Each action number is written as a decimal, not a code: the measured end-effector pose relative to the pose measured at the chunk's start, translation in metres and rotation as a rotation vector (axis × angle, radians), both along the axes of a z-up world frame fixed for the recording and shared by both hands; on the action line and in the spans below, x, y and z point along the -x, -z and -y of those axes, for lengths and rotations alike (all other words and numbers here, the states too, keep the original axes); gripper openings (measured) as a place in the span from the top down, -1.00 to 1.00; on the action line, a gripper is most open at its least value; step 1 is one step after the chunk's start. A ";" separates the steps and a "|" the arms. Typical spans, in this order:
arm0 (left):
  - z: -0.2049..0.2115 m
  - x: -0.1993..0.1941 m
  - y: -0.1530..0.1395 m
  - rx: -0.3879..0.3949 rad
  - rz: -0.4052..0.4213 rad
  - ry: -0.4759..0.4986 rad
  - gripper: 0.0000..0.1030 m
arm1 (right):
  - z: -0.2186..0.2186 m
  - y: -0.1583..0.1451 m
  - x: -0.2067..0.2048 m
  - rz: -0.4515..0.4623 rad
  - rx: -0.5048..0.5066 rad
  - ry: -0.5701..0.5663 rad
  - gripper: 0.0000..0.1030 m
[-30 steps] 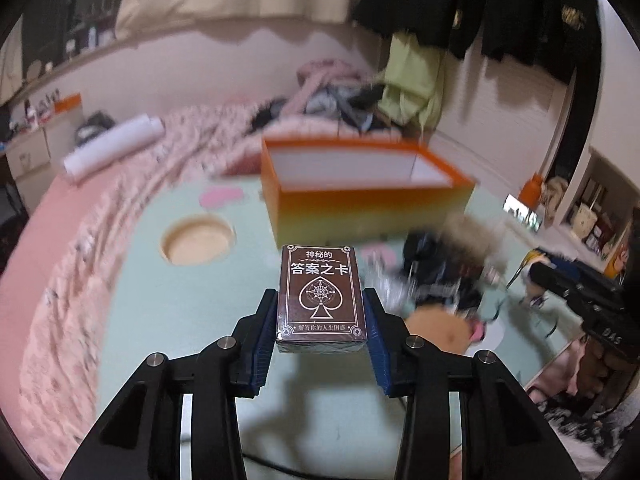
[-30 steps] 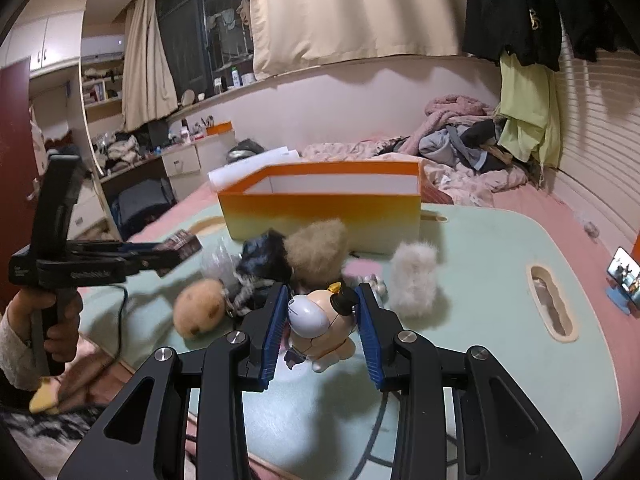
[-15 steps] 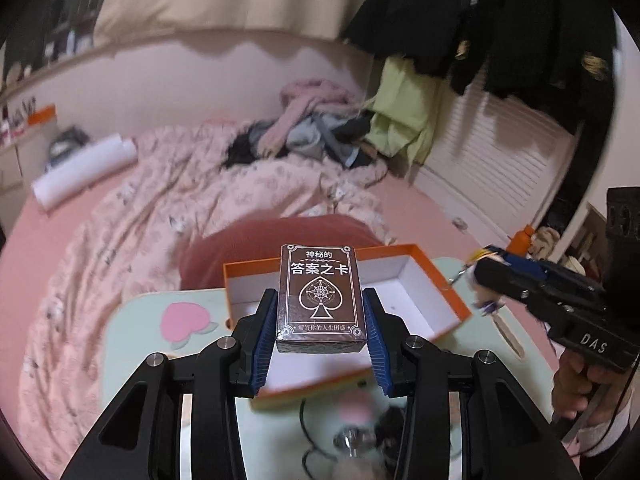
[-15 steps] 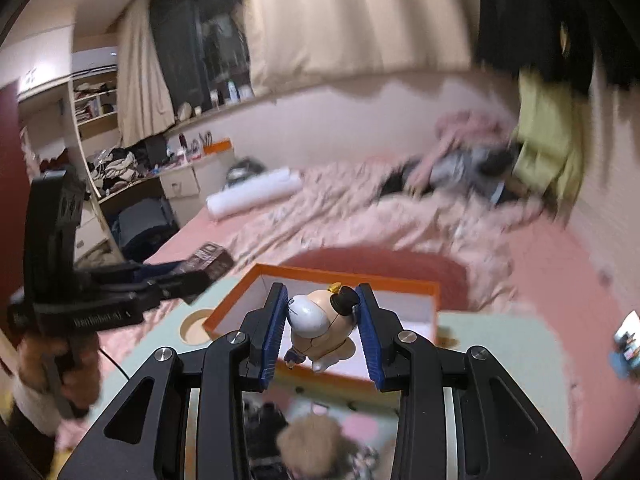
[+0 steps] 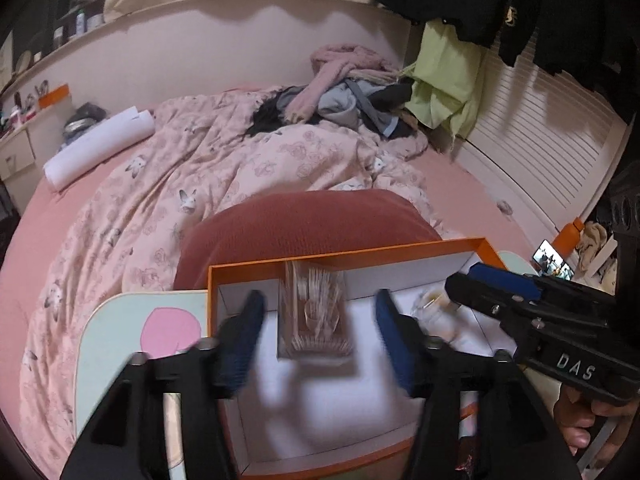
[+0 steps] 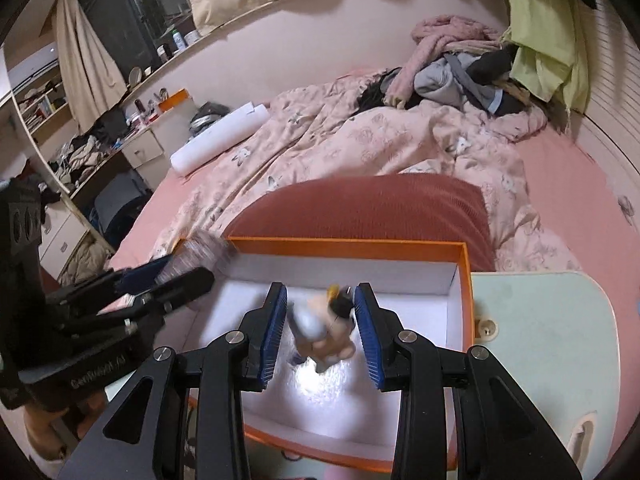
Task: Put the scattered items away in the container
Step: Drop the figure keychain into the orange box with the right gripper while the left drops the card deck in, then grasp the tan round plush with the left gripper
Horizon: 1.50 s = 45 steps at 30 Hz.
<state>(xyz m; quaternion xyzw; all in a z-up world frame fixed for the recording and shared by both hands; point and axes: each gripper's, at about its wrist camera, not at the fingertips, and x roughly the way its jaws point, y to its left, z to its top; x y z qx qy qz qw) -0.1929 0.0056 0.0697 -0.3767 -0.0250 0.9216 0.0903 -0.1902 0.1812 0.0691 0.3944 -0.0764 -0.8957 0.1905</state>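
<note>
The orange box (image 5: 360,250) with a white inside stands on the mint table, below both grippers. My left gripper (image 5: 318,296) hangs over its left half, jaws opening. The brown card box (image 5: 314,312) sits blurred between the blue pads with a clear gap on each side, loose over the white floor. My right gripper (image 6: 320,290) is over the box's right half (image 6: 348,245). It is shut on a small toy figure (image 6: 320,332) with a white head and black hair, also blurred. Seen from the left wrist, the right gripper (image 5: 480,280) reaches in from the right.
The mint table (image 6: 540,320) carries a pink heart shape (image 5: 168,328) left of the box. A dark red cushion (image 5: 312,224) lies just behind the box, on a bed with a pink duvet (image 5: 200,184) and a clothes pile. A hand (image 5: 580,420) holds the right gripper.
Both grippers moved from the table's front to above the orange box. The left jaws spread and let go of the card box. The right still carries the toy figure.
</note>
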 end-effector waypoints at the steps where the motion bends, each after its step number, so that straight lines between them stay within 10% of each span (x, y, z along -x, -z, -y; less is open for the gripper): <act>1: 0.001 -0.002 -0.001 0.003 -0.008 0.000 -0.31 | -0.001 -0.002 -0.002 -0.010 -0.003 0.021 0.21; 14: 0.017 -0.114 -0.014 -0.078 -0.065 0.053 -0.79 | -0.006 -0.032 -0.104 -0.165 -0.018 -0.025 -0.08; 26: -0.001 -0.234 0.055 0.072 -0.060 0.041 -0.83 | -0.019 0.034 -0.203 -0.123 -0.181 -0.063 -0.11; 45: -0.006 -0.232 0.081 0.127 -0.091 0.043 -1.00 | -0.020 0.072 -0.215 -0.167 -0.222 -0.061 -0.43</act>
